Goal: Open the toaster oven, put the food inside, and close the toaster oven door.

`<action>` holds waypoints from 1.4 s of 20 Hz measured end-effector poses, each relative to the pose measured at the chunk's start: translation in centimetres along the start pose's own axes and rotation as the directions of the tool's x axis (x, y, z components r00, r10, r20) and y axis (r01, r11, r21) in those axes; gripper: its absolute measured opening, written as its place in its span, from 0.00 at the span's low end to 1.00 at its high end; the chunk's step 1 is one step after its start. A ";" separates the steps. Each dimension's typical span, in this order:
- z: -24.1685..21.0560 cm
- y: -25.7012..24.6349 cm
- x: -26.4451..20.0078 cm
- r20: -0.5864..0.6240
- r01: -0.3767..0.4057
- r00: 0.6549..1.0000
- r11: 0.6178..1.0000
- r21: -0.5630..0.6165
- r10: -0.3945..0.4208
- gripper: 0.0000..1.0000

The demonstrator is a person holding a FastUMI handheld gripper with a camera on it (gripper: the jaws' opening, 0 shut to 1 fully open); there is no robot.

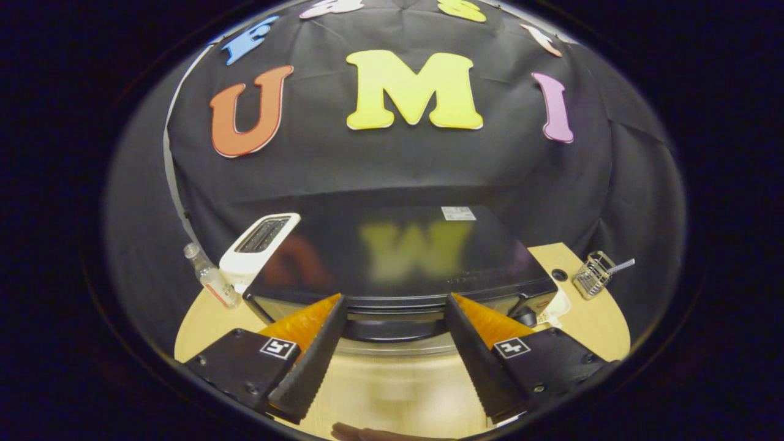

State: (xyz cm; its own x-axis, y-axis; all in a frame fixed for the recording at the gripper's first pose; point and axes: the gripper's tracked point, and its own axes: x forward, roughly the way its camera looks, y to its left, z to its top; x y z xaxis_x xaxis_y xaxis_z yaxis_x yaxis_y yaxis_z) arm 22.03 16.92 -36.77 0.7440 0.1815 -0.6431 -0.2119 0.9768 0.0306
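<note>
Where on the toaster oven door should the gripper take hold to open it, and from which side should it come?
Probably the dark handle bar along the top front edge of the toaster oven. It runs crosswise, just ahead of the open gripper, whose fingers stand apart on either side of it. Coming from the front and slightly above seems best, since the bar juts toward the gripper.

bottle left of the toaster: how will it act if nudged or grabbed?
The bottle stands upright, tall and narrow by the toaster, so a sideways nudge would probably tip it. It looks like clear plastic, likely light and somewhat slippery. Its round body would probably roll once down, toward the table edge. The tool is open, fingers at the oven front.
</note>
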 end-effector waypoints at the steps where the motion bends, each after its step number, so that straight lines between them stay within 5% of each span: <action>1: -0.1 0.1 -0.1 0.003 0.000 1.000 1.000 0.005 0.000 1.00; 19: -13.3 -0.7 -7.2 -0.131 0.023 0.991 0.999 -0.034 -0.027 1.00; 28: -22.4 -1.6 -6.1 -0.366 0.019 0.930 0.997 -0.078 -0.046 1.00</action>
State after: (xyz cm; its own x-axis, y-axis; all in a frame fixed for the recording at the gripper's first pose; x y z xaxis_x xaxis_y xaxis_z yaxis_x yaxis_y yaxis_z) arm 3.66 11.76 -50.02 0.4697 0.0823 -0.8790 -0.2467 0.9682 -0.0412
